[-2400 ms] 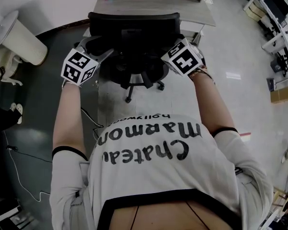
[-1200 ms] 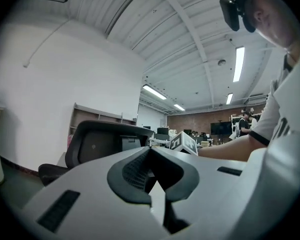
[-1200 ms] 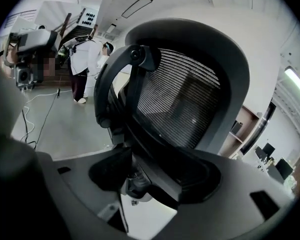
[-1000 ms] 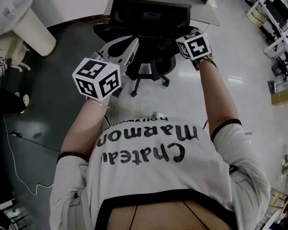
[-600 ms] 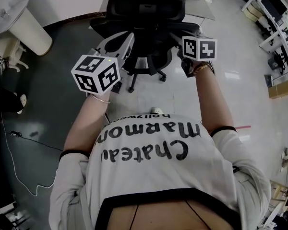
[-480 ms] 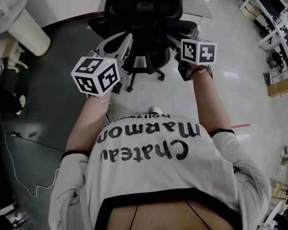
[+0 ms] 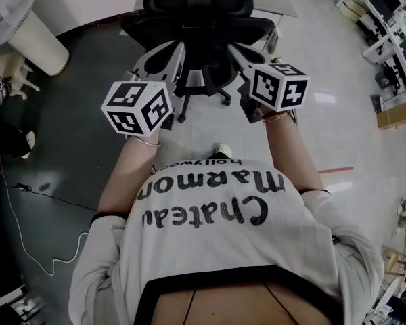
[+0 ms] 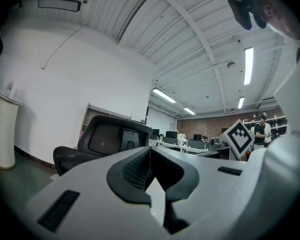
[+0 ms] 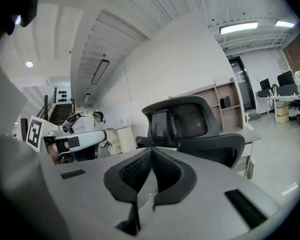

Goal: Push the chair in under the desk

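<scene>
The black office chair (image 7: 197,20) stands at the top of the head view with its back toward me, up against the light desk (image 7: 276,3). Its wheeled base (image 7: 204,87) shows below the seat. My left gripper (image 7: 178,48) hovers short of the chair's left side, shut and empty. My right gripper (image 7: 233,49) hangs short of the right side, its jaws just closing together with nothing between them. Neither touches the chair. The chair (image 8: 110,139) appears beyond the shut left gripper (image 8: 150,150), and the chair (image 9: 190,124) beyond the shut right gripper (image 9: 151,153).
A white cylindrical bin (image 7: 28,36) stands on the dark floor at the left, with a thin cable (image 7: 44,252) lying below it. More desks (image 7: 386,19) and a cardboard box (image 7: 396,117) line the right side. A person (image 8: 262,131) stands far off in the office.
My right gripper has pulled back from the chair's right side toward me and closed. The left gripper stays drawn back and shut. The chair now sits a little higher in the view.
</scene>
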`<state>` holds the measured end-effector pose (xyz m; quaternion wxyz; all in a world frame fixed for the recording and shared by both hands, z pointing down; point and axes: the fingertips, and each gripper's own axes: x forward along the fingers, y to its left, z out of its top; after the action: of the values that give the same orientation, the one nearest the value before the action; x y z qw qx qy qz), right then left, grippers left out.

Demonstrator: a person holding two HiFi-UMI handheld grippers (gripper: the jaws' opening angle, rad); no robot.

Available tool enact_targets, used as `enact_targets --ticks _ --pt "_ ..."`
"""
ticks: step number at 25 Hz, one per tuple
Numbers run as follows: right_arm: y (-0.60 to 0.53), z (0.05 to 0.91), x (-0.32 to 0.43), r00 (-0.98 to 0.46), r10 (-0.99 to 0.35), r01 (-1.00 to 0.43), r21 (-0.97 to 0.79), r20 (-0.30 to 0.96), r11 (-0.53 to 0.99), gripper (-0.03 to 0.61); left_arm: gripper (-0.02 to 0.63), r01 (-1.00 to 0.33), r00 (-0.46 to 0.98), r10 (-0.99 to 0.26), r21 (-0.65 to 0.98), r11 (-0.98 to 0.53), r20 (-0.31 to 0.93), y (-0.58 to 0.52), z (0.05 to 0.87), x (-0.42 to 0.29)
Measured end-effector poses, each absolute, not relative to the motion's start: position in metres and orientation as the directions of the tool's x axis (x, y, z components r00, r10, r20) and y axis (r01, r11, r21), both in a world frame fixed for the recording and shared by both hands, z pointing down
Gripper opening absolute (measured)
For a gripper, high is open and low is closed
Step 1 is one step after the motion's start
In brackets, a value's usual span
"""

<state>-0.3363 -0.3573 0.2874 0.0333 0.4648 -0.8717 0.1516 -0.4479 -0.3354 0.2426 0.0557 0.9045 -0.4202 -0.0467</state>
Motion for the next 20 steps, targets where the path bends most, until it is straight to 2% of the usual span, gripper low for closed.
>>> enact_targets --ticks 4,8,20 --pt "-0.349 0.267 -0.335 -0.544 -0.831 -0.837 -0.141 0.117 0.529 0.012 0.017 -0.755 0.644 -0.764 0.13 -0.643 -0.038 -0.33 0.241 -0.44" --pt "-0.354 0.251 -0.33 -0.55 -0.833 -0.829 -0.162 0.063 0.536 0.011 0.017 -0.765 0.629 -0.776 0.14 -0.629 -0.048 -0.335 0.237 -0.437" --pt "-0.375 0.249 -0.304 -0.562 -0.82 -0.824 -0.158 0.104 0.545 0.011 0.017 -0.799 0.576 -0.817 0.188 -0.571 -0.029 -0.351 0.238 -0.419"
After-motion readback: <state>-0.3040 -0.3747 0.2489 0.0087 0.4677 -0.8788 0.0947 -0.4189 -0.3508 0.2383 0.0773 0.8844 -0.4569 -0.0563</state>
